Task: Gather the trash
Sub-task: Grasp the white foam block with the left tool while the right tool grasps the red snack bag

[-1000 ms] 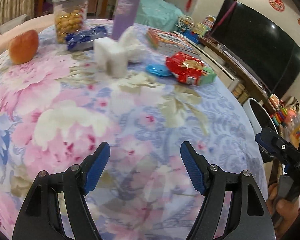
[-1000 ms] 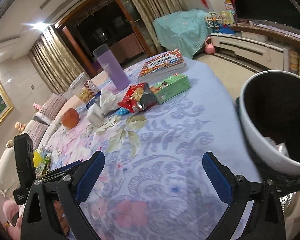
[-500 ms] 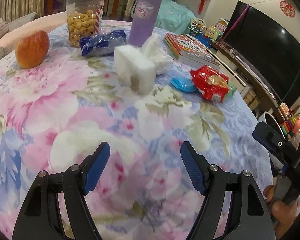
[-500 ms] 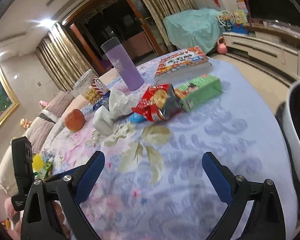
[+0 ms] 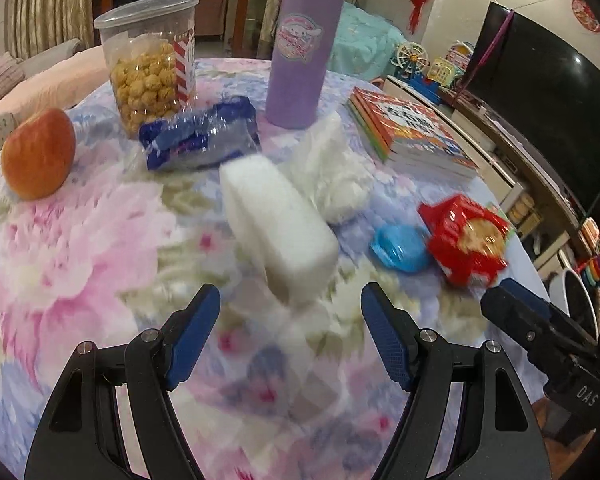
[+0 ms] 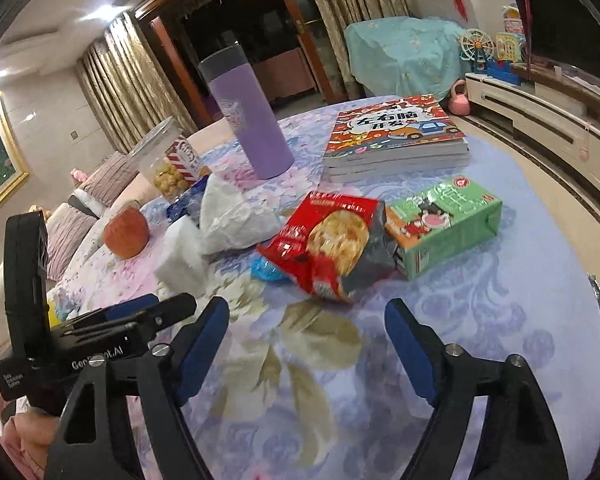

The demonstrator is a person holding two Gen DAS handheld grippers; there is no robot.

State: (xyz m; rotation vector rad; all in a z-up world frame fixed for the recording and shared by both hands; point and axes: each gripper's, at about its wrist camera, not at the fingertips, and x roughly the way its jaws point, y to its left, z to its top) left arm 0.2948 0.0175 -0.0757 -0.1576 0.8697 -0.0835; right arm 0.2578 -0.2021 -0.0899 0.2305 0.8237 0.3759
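Our right gripper (image 6: 306, 340), jaws just narrowing yet empty, nears a crinkled red snack bag (image 6: 328, 240); left gripper (image 5: 290, 330) gapes at a white foam block (image 5: 278, 224).

Left gripper (image 5: 290, 334) is showing 2 black plastic arms w/ blue ribbed pads (image 5: 194, 334) – small silver screws are shining at the joints. Right gripper (image 6: 306, 346) is looking the same: black frame, blue pads, silver screws. White letters are showing on each black body – "DAS" on the right one, seen from the left cam. A hand (image 6: 28, 438) is peeking in at the bottom corner.
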